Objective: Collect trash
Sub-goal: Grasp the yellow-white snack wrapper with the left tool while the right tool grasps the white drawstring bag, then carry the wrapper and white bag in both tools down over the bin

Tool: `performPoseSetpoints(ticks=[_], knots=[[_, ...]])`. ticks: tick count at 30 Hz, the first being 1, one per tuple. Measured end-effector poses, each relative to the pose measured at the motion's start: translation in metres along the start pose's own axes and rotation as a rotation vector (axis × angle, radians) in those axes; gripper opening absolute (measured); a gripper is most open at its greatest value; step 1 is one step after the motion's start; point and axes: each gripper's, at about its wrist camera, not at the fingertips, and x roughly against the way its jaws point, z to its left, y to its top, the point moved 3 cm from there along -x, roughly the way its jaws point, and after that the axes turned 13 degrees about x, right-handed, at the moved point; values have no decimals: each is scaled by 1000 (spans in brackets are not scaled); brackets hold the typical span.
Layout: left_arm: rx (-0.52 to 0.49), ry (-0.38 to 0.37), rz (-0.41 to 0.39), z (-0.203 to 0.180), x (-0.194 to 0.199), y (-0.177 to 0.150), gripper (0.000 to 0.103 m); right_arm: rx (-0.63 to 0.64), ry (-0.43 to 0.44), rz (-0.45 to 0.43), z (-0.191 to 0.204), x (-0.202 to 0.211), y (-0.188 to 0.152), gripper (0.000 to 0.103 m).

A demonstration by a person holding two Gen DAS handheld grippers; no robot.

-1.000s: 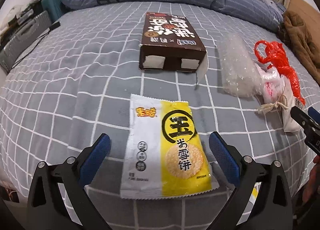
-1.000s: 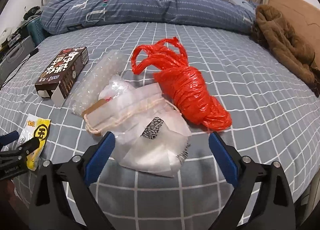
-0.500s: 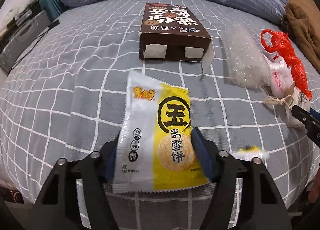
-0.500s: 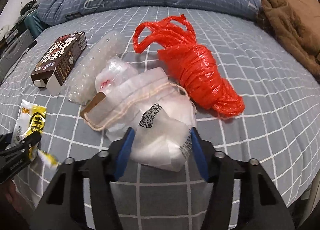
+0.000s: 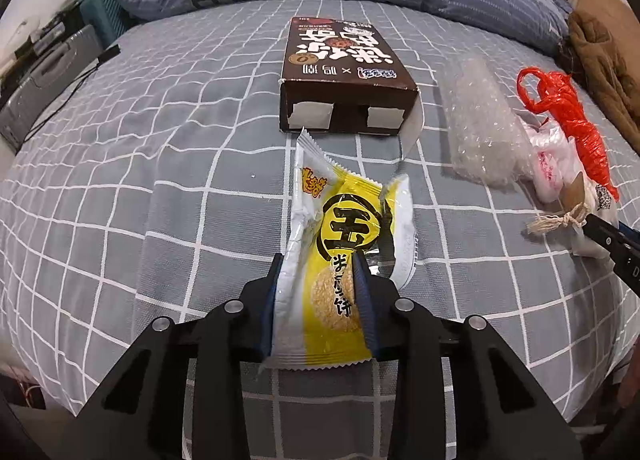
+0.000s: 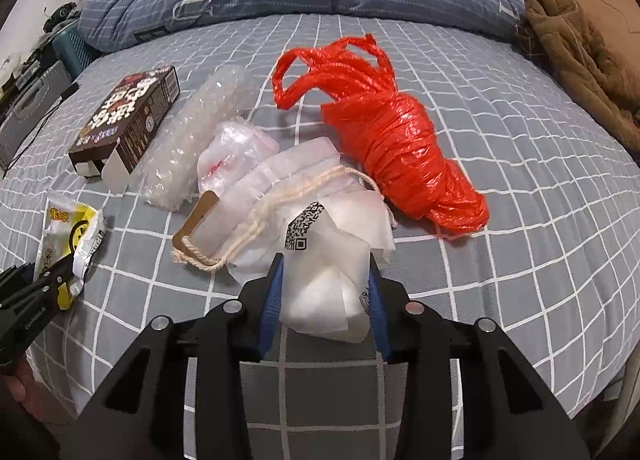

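Both grippers have closed since the earlier frames, when their fingers stood wide on either side of the trash. Now the left gripper (image 5: 318,280) pinches the yellow snack wrapper (image 5: 340,256), which buckles upward between its blue pads (image 5: 362,292), its far end crumpled just short of the brown carton (image 5: 344,79). The right gripper (image 6: 324,288) clamps the near lobe of the white plastic bag (image 6: 320,268), with the rope handle (image 6: 256,227) trailing ahead and to its left. Beyond it lie the red plastic bag (image 6: 396,147) and the bubble wrap (image 6: 192,139), both untouched on the checked bedsheet (image 6: 520,219). Maintain pad pressure on each piece; thin film probably slips under a fast pull. Lift straight up, confirm that the rope handle clears the bedsheet, then carry both pieces together.
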Motion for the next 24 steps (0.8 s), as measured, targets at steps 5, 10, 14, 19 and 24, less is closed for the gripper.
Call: performPoseSetpoints(ticks=[5, 10, 14, 19, 24], knots=[[15, -24, -13, 1, 11, 2, 28, -12, -1, -32, -3, 12, 2, 36], [4, -33, -26, -2, 20, 1, 28, -10, 2, -60, -1, 24, 3, 36], [-2, -48, -24, -5, 24, -3, 25, 19, 1, -86, 7, 36, 1, 36], [-4, -67, -29, -7, 33, -8, 21, 25, 0, -99, 9, 46, -4, 36], [-11, -88, -40, -9, 46, -17, 19, 24, 0, -118, 11, 60, -11, 36]])
